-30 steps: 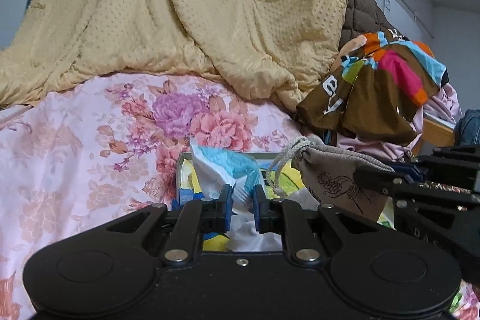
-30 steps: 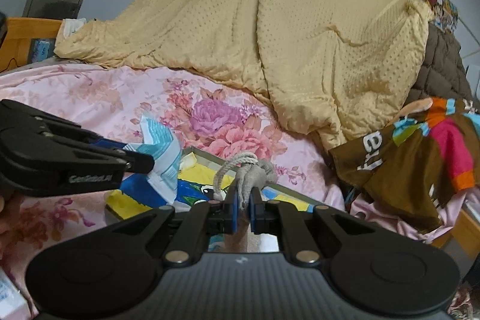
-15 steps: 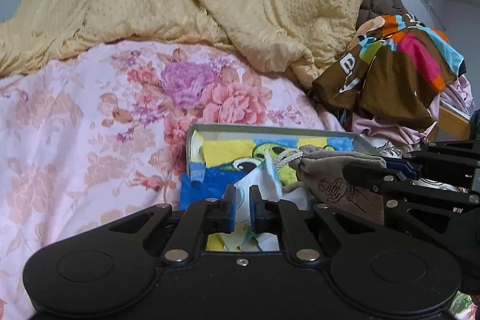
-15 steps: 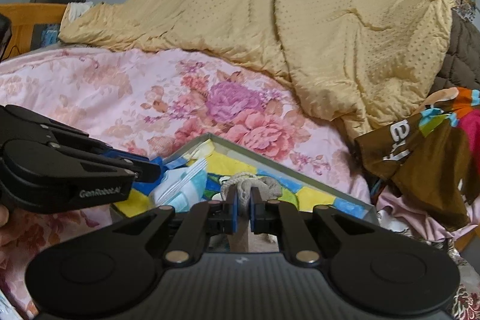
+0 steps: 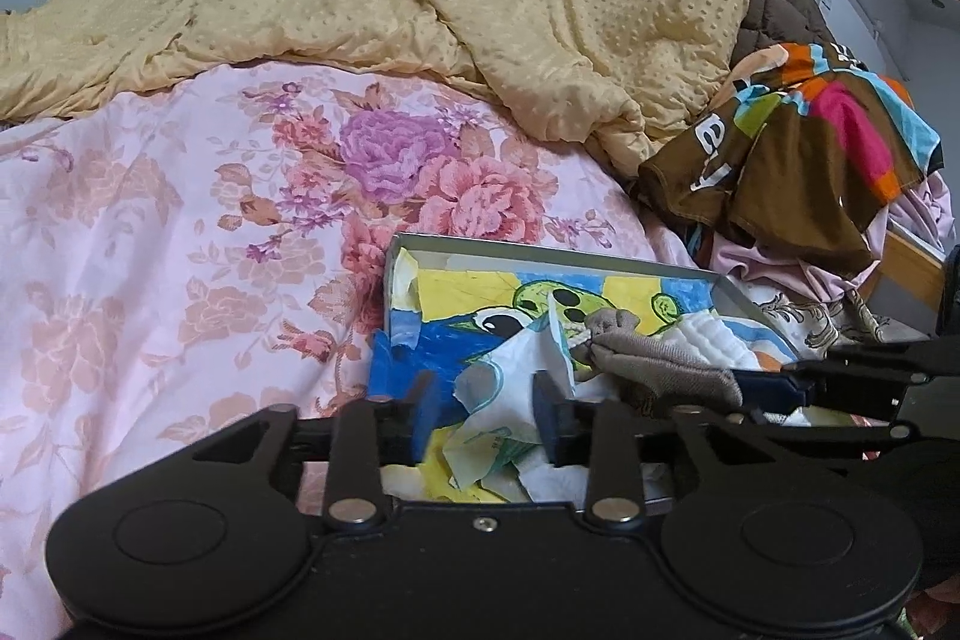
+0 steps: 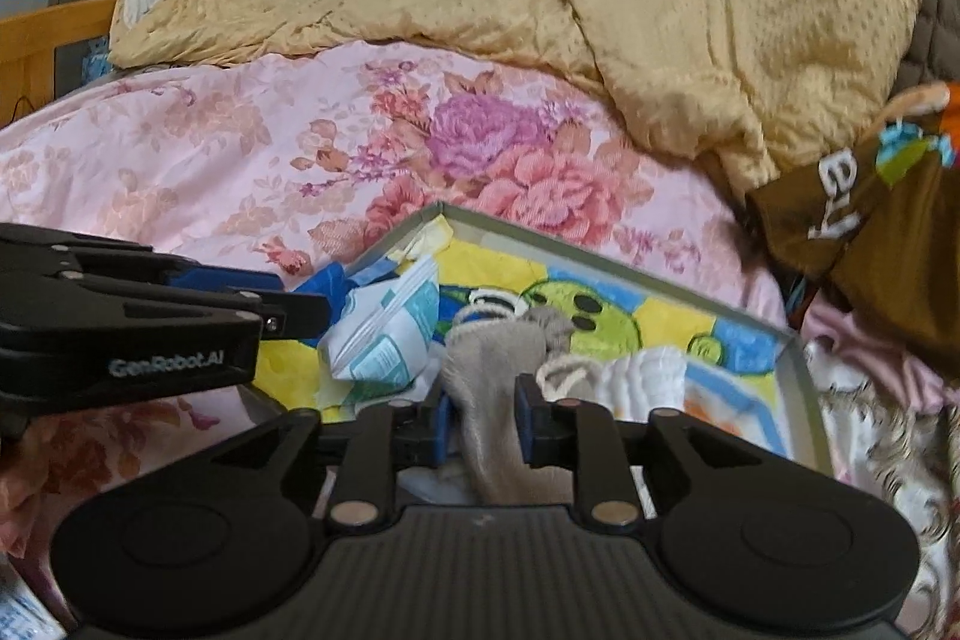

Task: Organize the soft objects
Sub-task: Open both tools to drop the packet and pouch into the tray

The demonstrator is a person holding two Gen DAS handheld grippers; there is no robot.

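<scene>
Soft, even daylight; fisheye bending at edges; right view slightly blurred.

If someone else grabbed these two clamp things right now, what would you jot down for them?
Left hand-held gripper: jaws have just been opening; the tissue pack lies loose between them, inside the shallow box.
Right hand-held gripper: jaws have just been opening around the grey drawstring pouch, which also lies in the box; the pads look clear of it.
Done: both items look set down in the box, beside a white folded cloth.
Left: back both grippers out. The colourful garment still lies outside the box.
</scene>
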